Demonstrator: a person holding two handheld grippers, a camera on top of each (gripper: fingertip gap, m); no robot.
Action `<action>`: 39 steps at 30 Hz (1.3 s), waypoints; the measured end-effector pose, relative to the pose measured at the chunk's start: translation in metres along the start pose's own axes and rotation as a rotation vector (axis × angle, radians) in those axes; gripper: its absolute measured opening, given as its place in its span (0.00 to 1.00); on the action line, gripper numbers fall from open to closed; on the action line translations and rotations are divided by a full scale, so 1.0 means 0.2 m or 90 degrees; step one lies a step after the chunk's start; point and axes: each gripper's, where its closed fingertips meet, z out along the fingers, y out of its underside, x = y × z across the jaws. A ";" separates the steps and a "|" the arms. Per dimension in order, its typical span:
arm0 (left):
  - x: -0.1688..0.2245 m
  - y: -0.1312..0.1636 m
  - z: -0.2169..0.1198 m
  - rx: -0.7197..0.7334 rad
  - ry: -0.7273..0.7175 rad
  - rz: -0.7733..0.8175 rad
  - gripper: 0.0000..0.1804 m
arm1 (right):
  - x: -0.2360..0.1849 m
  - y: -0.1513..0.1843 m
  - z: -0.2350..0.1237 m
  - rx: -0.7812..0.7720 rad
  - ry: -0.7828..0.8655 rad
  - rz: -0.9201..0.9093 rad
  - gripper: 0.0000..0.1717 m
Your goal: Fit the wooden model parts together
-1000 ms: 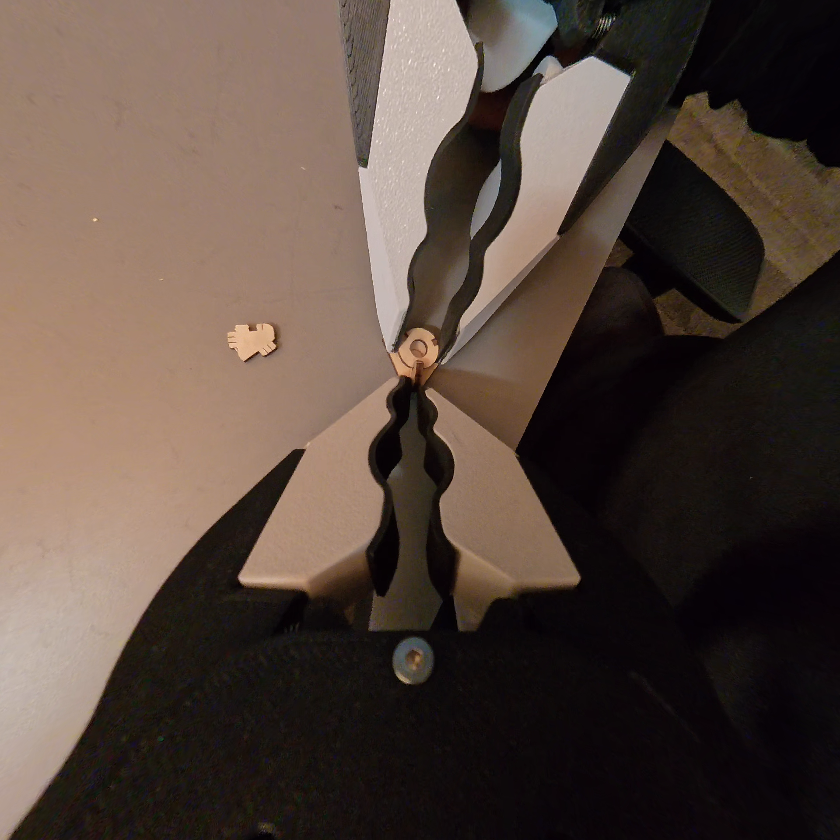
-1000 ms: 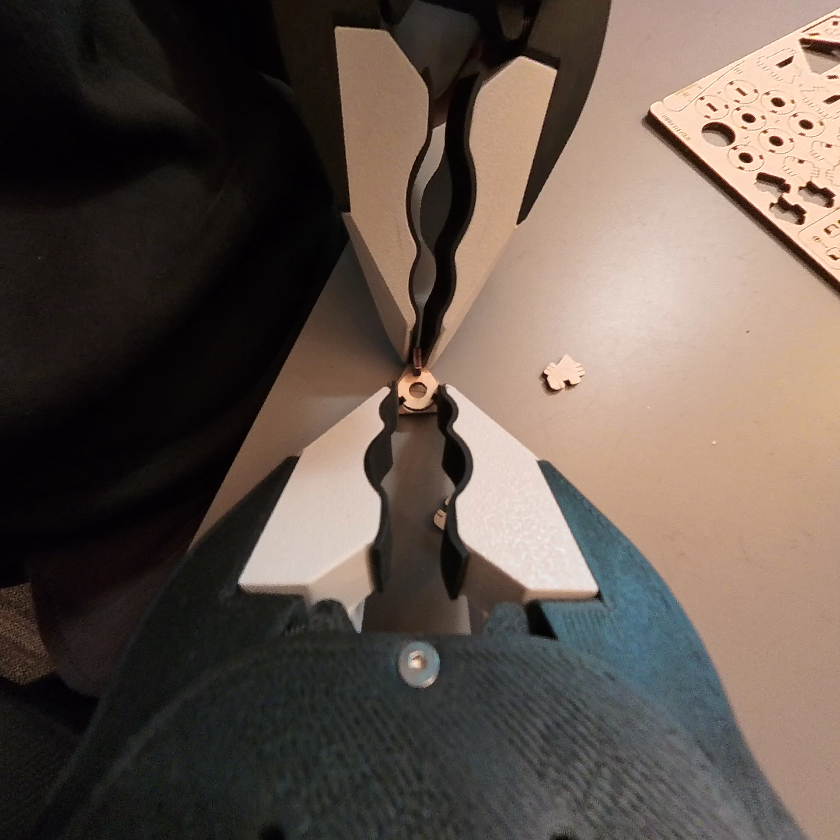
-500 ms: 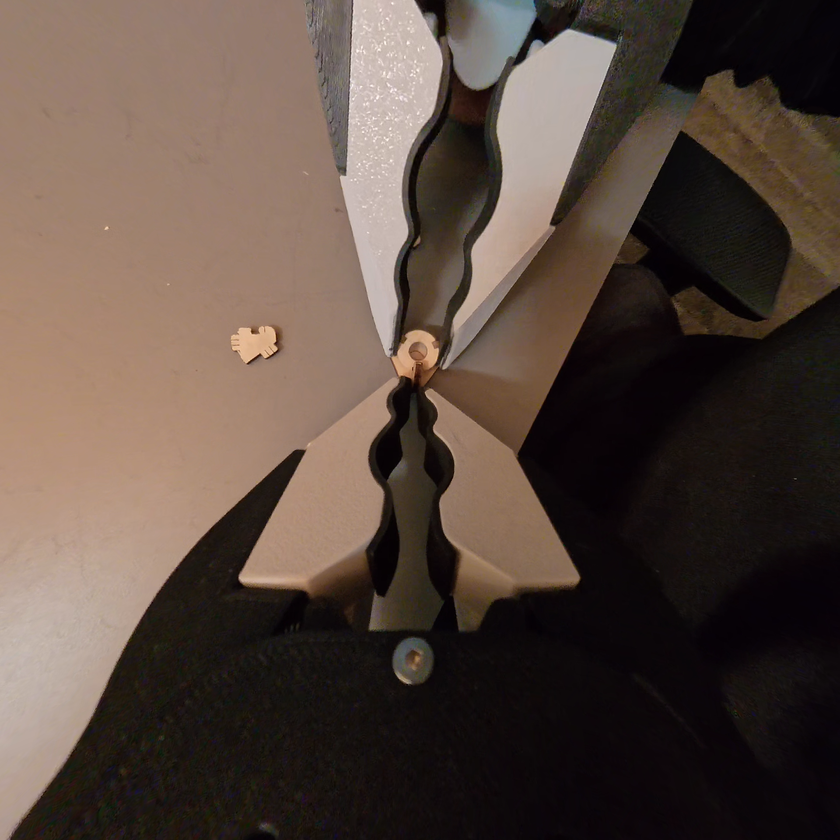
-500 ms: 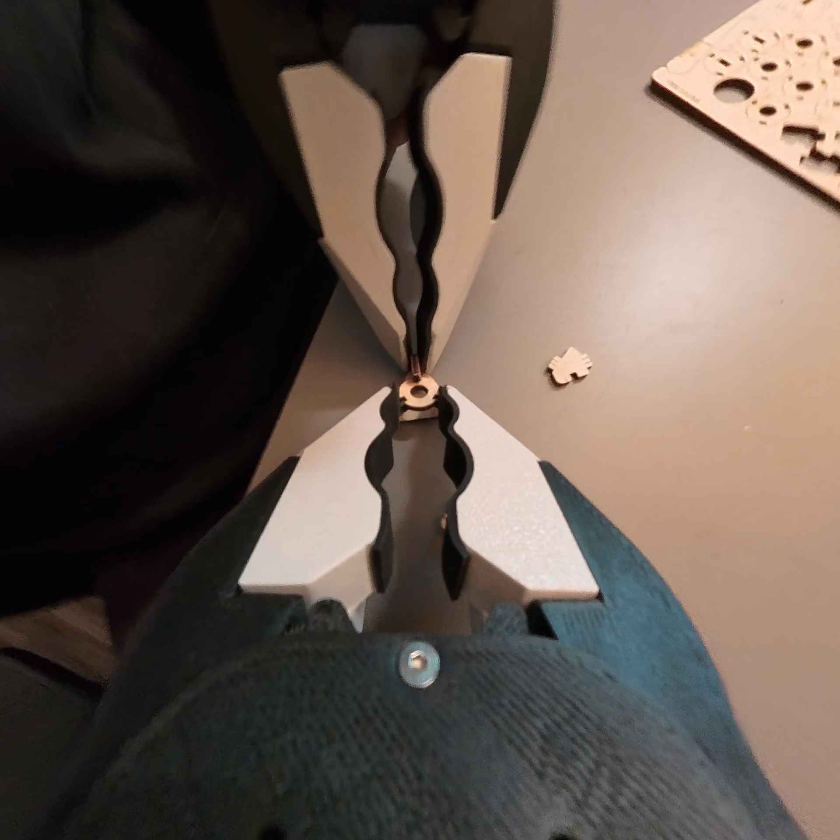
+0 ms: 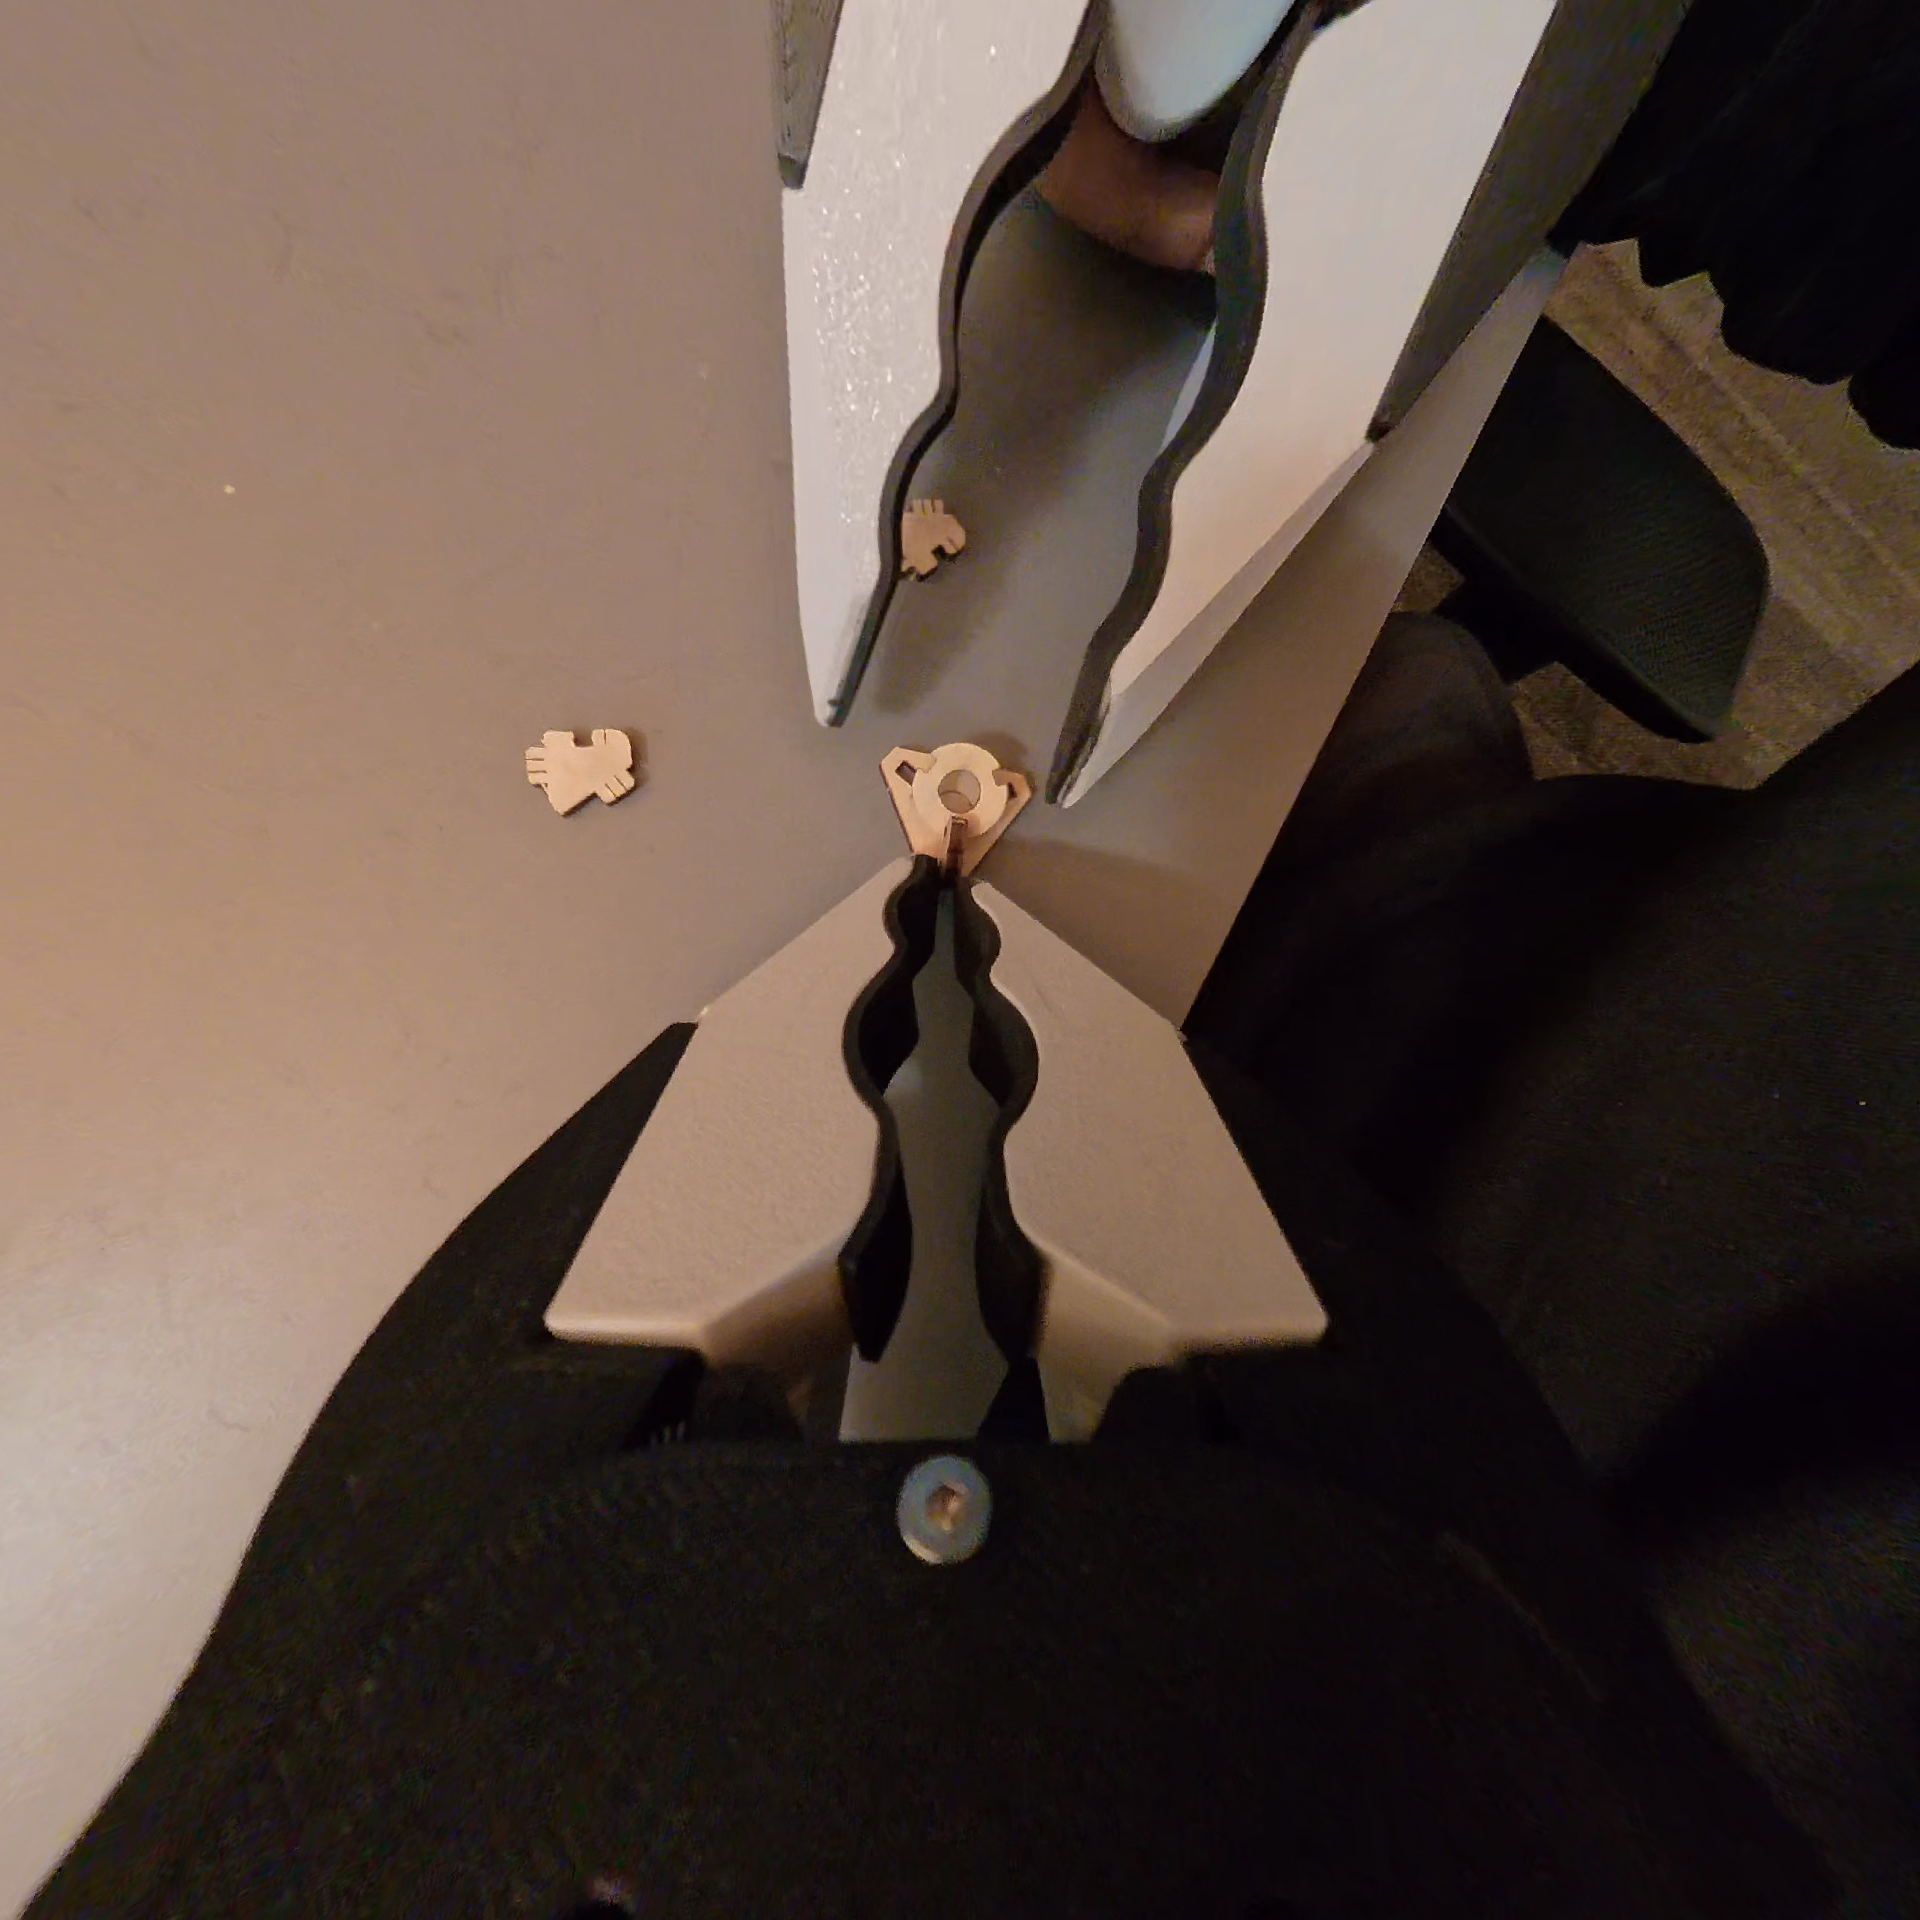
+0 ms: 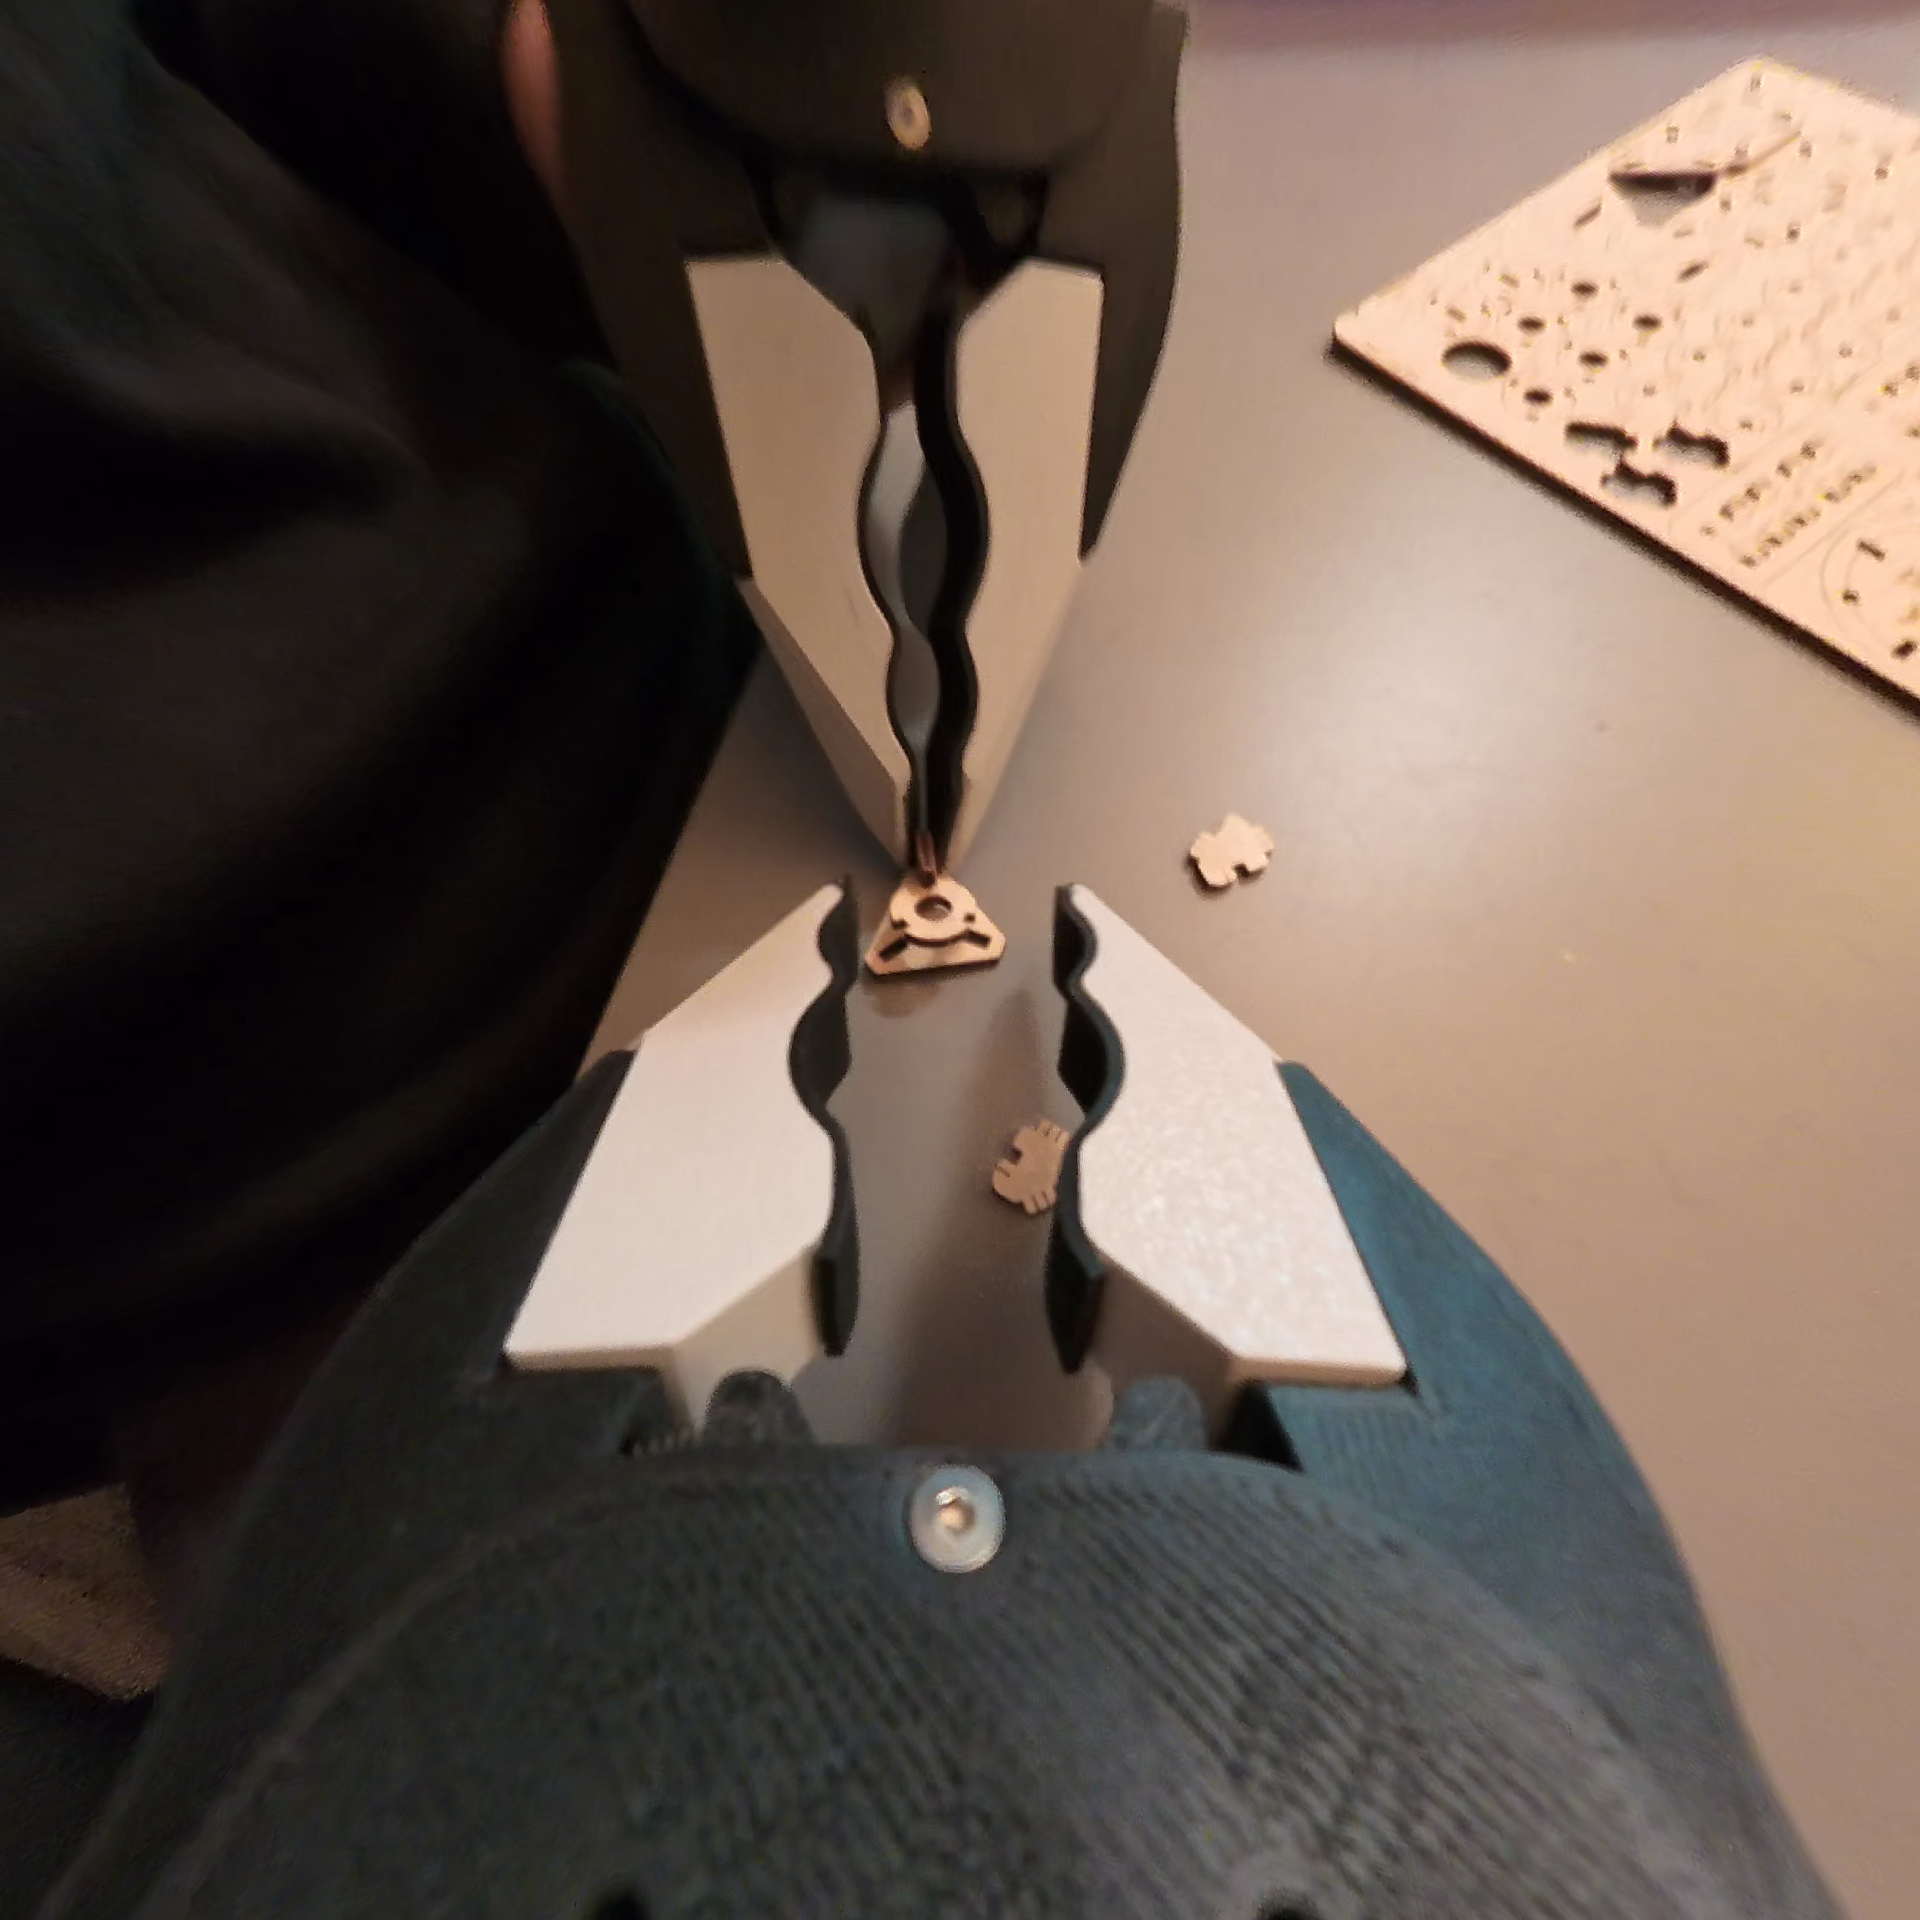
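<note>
My left gripper (image 5: 940, 871) is shut on a thin tab of a small triangular wooden piece with a ring hole (image 5: 956, 795) and holds it just above the grey table (image 5: 312, 416). My right gripper (image 6: 954, 906) is open, with its fingertips on either side of the same piece (image 6: 935, 930) and clear gaps between pads and wood. In the left wrist view the right gripper (image 5: 951, 753) faces mine from above, jaws apart. In the right wrist view the left gripper (image 6: 925, 842) is closed on the tab.
Two small loose wooden cut-outs lie on the table (image 5: 582, 769) (image 5: 930, 535), also seen in the right wrist view (image 6: 1231, 847) (image 6: 1029, 1164). A wooden part sheet with punched holes (image 6: 1662, 416) lies at far right. A dark chair (image 5: 1600, 582) stands past the table edge.
My right gripper has opened, let go of the triangular piece and drawn back a little. My left gripper has stayed shut on the piece's tab.
</note>
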 end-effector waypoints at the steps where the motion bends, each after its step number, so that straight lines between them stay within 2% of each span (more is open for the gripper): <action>1: 0.00 0.00 0.00 -0.003 0.003 -0.002 0.01 | 0.00 0.01 0.00 -0.008 0.000 -0.008 0.19; 6: 0.00 0.00 0.00 -0.006 0.010 -0.008 0.01 | -0.02 0.04 0.04 -0.047 -0.028 -0.032 0.09; 16: 0.00 0.00 0.00 -0.006 0.008 -0.011 0.01 | -0.04 0.07 0.02 -0.059 -0.032 -0.025 0.08; 20: 0.00 0.00 0.00 -0.005 0.008 -0.011 0.01 | -0.02 0.04 -0.02 -0.026 -0.030 0.002 0.08; 26: 0.00 0.00 0.00 -0.012 -0.002 -0.003 0.01 | -0.02 0.08 0.02 -0.112 0.004 -0.037 0.08; 39: 0.00 0.00 0.00 -0.019 -0.022 0.005 0.01 | -0.02 0.07 0.02 -0.161 0.026 -0.069 0.08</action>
